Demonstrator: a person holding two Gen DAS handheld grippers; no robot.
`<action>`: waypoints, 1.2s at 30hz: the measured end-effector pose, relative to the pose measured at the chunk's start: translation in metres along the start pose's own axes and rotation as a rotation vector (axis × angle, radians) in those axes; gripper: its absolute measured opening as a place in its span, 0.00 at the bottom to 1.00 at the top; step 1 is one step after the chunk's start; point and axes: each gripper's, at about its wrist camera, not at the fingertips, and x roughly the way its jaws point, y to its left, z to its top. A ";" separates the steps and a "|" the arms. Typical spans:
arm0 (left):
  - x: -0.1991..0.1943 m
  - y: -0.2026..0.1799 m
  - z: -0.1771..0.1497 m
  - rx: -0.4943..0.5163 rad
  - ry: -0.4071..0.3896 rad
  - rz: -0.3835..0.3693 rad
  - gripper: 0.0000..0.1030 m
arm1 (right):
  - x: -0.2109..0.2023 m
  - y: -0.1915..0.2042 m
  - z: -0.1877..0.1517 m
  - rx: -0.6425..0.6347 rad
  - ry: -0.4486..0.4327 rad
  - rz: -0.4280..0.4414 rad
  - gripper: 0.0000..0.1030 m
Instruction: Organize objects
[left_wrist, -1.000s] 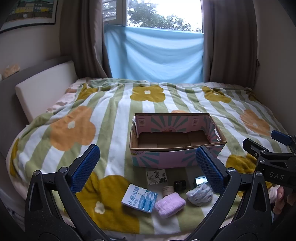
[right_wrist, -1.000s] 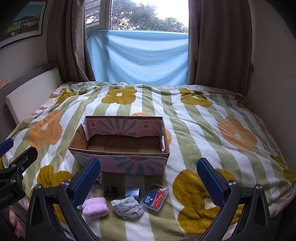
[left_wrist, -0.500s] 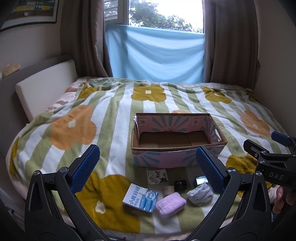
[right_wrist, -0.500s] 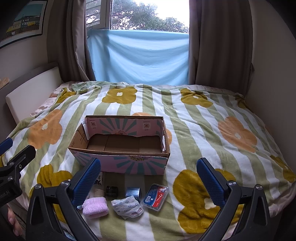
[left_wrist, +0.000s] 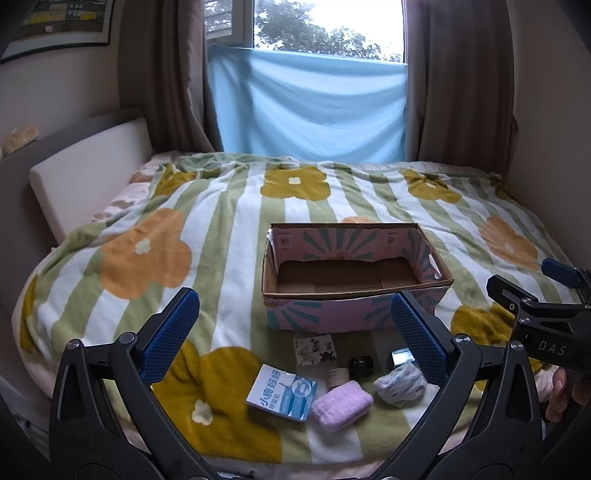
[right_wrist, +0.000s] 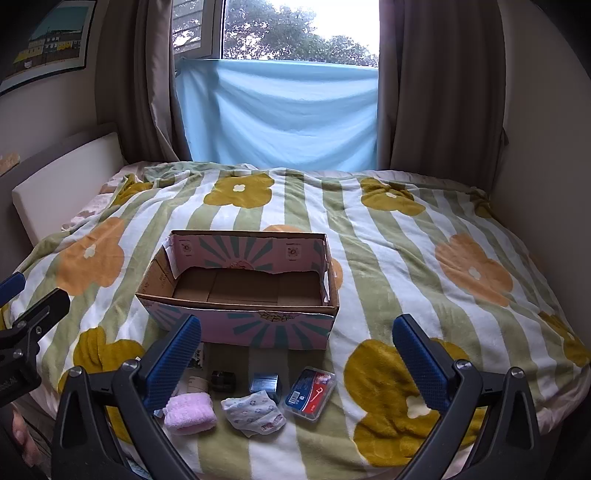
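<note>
Both grippers are waiting wide open, holding nothing.

The left gripper (left_wrist: 295, 332) and right gripper (right_wrist: 297, 350) are hovering at the lower frame; the pink towel (left_wrist: 341, 405) is lying bottom centre, before the empty cardboard box (left_wrist: 354, 314). It looks soft and light; pinching its middle should work.

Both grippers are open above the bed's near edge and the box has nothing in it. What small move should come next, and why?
Probably lower the right gripper onto the clear floss-pick case: it lies nearest that side, apart from the patterned cloth, and the cardboard box just behind it is open-topped.
</note>
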 end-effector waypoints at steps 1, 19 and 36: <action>0.001 0.001 0.001 0.004 0.003 0.000 1.00 | 0.000 0.000 0.000 -0.001 0.002 -0.001 1.00; 0.099 0.030 -0.059 0.088 0.340 0.047 1.00 | 0.049 -0.023 -0.021 -0.008 0.146 -0.016 1.00; 0.179 0.005 -0.122 0.247 0.539 0.065 1.00 | 0.139 -0.026 -0.075 -0.022 0.339 -0.094 1.00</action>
